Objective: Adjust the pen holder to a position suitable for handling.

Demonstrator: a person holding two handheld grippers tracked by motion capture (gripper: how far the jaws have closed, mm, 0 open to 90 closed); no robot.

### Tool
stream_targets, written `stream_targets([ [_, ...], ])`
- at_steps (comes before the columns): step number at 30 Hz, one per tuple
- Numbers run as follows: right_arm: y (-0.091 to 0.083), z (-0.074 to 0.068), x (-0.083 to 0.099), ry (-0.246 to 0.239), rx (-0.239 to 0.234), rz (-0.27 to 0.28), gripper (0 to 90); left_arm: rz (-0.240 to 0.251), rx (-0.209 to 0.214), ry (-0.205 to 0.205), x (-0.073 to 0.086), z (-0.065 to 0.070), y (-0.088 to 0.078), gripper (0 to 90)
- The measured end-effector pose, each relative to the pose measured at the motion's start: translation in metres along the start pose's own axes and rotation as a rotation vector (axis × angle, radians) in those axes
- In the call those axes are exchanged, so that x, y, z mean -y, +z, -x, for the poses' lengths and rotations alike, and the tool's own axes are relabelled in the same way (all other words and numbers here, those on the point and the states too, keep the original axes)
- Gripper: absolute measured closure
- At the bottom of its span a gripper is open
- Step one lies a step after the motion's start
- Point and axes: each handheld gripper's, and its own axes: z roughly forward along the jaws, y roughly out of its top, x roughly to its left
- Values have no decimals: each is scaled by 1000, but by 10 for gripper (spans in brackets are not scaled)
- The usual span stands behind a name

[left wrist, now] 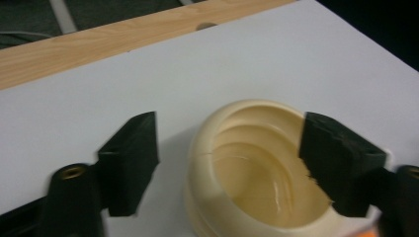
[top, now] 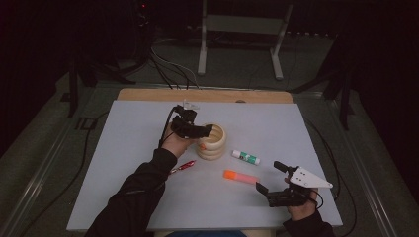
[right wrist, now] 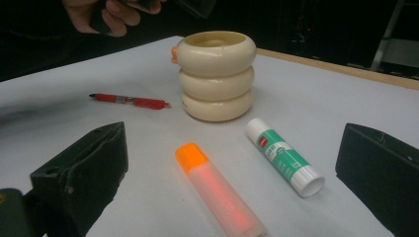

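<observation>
A cream ribbed pen holder (top: 211,142) (left wrist: 247,163) (right wrist: 216,74) stands upright near the middle of the white board (top: 128,148). My left gripper (top: 200,131) (left wrist: 230,163) hovers just above its rim, open, with one jaw over the holder's mouth, the other outside it, and nothing between them. An orange highlighter (top: 241,177) (right wrist: 220,190) and a green-and-white glue stick (top: 246,157) (right wrist: 284,157) lie to the right of the holder. A red pen (top: 182,167) (right wrist: 129,101) lies to its left. My right gripper (top: 271,177) (right wrist: 232,173) rests low at the front right, open and facing the highlighter.
A wooden table edge (top: 205,95) (left wrist: 99,42) shows beyond the white board. The metal legs of a stand (top: 202,49) and cables (top: 168,69) are on the floor behind the table. A small orange mark (right wrist: 174,53) sits on the holder's side.
</observation>
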Motion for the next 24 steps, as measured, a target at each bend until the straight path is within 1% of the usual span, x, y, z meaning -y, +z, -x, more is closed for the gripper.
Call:
stream_targets([
  [1, 0, 0, 0, -1, 0, 0, 0, -3, 9, 8, 0, 0, -2, 144],
  [2, 0, 0, 0, -1, 0, 0, 0, 2, 12, 14, 0, 0, -4, 144],
  [3, 0, 0, 0, -1, -1, 0, 0, 6, 25, 12, 0, -1, -6, 113],
  [5, 0, 0, 0, 0, 0, 0, 0, 8, 40, 10, -1, -3, -9, 91],
  [6, 0, 0, 0, -3, 0, 0, 0, 8, 53, 9, -1, -4, -11, 65],
  [7, 0, 0, 0, -3, 0, 0, 0, 8, 62, 7, -1, -5, -13, 65],
  [8, 1, 0, 0, -5, 1, -1, 0, 7, 73, 14, -1, -6, -15, 61],
  [9, 1, 0, 0, -1, 1, -3, 0, 7, 77, 16, 0, -8, -18, 36],
  [11, 0, 0, 0, 2, 1, -1, 0, 10, 82, 15, 1, -9, -21, 15],
  [12, 0, 0, 0, 2, 1, -1, 0, 10, 82, 15, 1, -9, -21, 14],
  [13, 0, 0, 0, 1, 2, -1, 0, 14, 95, 17, 2, -12, -25, 14],
  [15, 1, 0, 0, 0, 1, -2, 0, 22, 100, 21, 3, -14, -30, 3],
  [16, 1, 0, 0, 2, 0, -4, 0, 25, 95, 26, 3, -15, -32, 3],
  [18, 1, 0, 0, 3, 1, -4, 0, 31, 115, 28, 4, -18, -37, 3],
  [19, 1, 0, 0, 3, 2, -4, 0, 29, 115, 40, 4, -18, -39, 3],
  [20, 1, 0, 0, 3, 1, -4, 0, 28, 126, 45, 5, -19, -41, 3],
  [21, 1, 0, 0, 3, 1, -4, 0, 27, 124, 48, 6, -19, -43, 3],
  [22, 1, 0, 0, 3, 1, -4, 0, 25, 131, 56, 7, -20, -45, 3],
  [23, 1, 0, 0, 4, 1, -4, 0, 23, 129, 56, 8, -20, -46, 3],
  [24, 1, 0, 0, 3, 1, -5, 0, 24, 137, 57, 9, -21, -48, 3],
])
